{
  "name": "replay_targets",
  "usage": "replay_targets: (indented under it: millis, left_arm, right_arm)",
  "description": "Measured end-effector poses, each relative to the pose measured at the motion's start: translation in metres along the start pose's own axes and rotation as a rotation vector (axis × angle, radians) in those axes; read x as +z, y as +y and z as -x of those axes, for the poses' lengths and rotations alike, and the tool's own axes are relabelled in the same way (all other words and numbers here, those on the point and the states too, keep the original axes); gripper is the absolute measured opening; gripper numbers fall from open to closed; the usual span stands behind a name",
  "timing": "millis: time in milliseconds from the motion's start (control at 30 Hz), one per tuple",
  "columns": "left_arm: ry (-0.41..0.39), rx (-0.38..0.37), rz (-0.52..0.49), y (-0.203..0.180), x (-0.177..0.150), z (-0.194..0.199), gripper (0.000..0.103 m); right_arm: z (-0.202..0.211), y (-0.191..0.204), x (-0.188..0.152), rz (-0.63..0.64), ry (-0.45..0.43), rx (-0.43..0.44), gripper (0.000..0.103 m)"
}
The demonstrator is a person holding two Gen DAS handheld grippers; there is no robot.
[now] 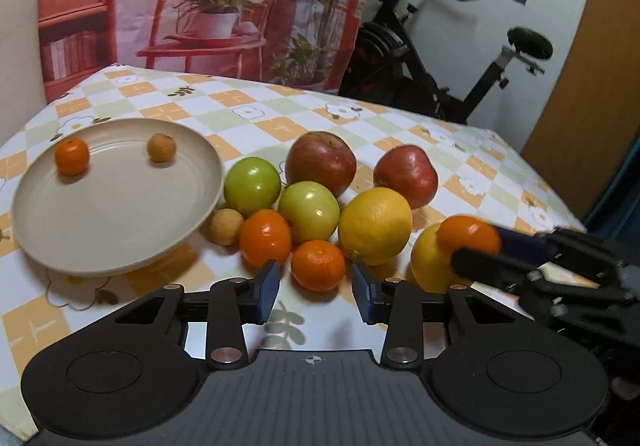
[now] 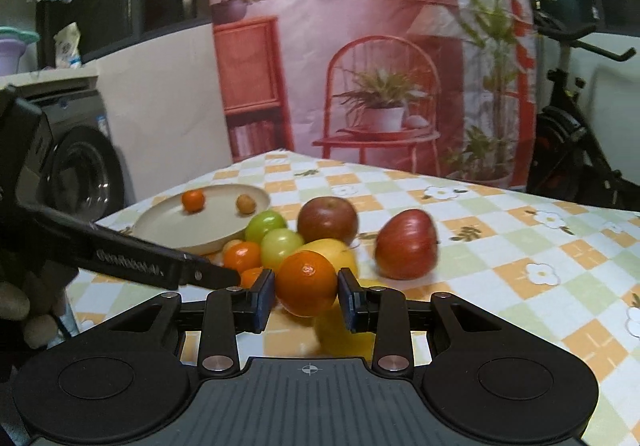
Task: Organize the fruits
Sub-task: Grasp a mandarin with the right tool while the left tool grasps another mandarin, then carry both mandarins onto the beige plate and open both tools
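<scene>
Only a small start so far. On the round beige plate [image 1: 116,230], at the left of the checked tabletop [image 1: 280,118], just two things — a small orange mandarin [image 1: 72,156] and a little round tan fruit [image 1: 161,147], well apart from each other.

Lots left beside the plate, all in one bunch: two green apples [image 1: 252,184] [image 1: 309,211], a second little tan fruit [image 1: 227,226] just by the plate's rim, two more orange mandarins [image 1: 265,237] [image 1: 318,265], a big yellow lemon-like fruit [image 1: 375,225], and two red apples [image 1: 321,163] [image 1: 405,176] at the back. Another yellow fruit [image 1: 430,266] partly hidden, so hard to name for sure.

Right hand-held gripper [image 2: 307,296] closed tight on one more orange mandarin [image 2: 306,283] — blue pads pressed on both its sides, up off the cloth, near the right end of the bunch.

Left hand-held gripper [image 1: 316,284] part open and empty, fingers on either side of the nearest mandarin but not touching it yet.

Probably next: held mandarin over to the plate, then the rest, one or two at a time.
</scene>
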State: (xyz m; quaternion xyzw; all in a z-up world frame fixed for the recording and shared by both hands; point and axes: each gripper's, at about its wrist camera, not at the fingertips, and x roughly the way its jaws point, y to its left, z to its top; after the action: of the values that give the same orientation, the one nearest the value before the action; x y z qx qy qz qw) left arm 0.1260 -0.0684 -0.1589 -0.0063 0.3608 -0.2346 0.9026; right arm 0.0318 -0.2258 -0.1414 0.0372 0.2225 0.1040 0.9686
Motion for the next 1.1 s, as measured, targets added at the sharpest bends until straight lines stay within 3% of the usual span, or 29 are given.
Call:
replay_targets:
  millis: [133, 533, 700, 967, 1100]
  left_arm:
    - [0.03, 0.017, -0.003, -0.002, 0.001, -0.014, 0.042]
    - [0.024, 0.051, -0.063, -0.012, 0.002, -0.027, 0.042]
    - [0.029, 0.061, -0.071, -0.01, 0.0, -0.027, 0.036]
    - [-0.016, 0.064, -0.108, -0.012, 0.003, -0.002, 0.036]
    - [-0.092, 0.064, -0.111, 0.003, 0.022, 0.023, 0.036]
  right_arm:
    - [0.006, -0.006, 0.001, -0.016, -0.015, -0.014, 0.031]
    - [0.007, -0.016, 0.001, -0.061, -0.029, -0.035, 0.031]
    - [0.005, -0.018, 0.0, -0.071, -0.031, -0.04, 0.031]
    - [0.003, -0.018, 0.002, -0.082, -0.03, -0.037, 0.031]
    - [-0.004, -0.016, 0.011, -0.074, -0.019, -0.028, 0.031]
